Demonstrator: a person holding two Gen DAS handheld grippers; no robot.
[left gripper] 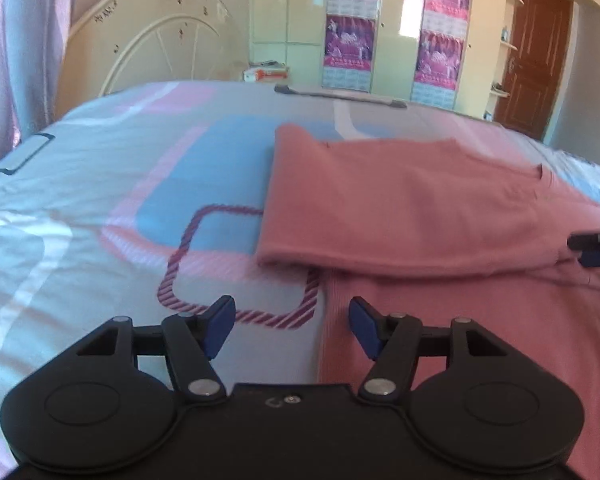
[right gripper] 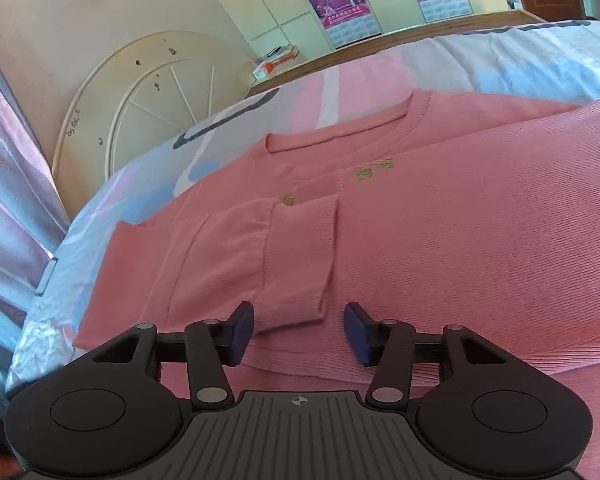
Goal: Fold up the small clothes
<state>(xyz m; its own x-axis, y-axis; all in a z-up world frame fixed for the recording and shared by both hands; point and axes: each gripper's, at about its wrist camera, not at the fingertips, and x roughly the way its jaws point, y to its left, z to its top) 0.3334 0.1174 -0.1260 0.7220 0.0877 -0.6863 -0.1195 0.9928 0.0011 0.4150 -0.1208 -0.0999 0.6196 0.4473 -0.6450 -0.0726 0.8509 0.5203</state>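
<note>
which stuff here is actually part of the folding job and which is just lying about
Part of the job: pink sweater, its folded-in sleeve, left gripper, right gripper.

Just lying about: patterned bedsheet, headboard, wall posters, box.

Both wrist cams low; share sweater (left gripper: 400, 208)

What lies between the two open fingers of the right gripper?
In the right wrist view, the folded-in sleeve cuff of the pink sweater lies just ahead of the gap of the right gripper; sweater fabric fills the rest. Nothing is gripped.
</note>
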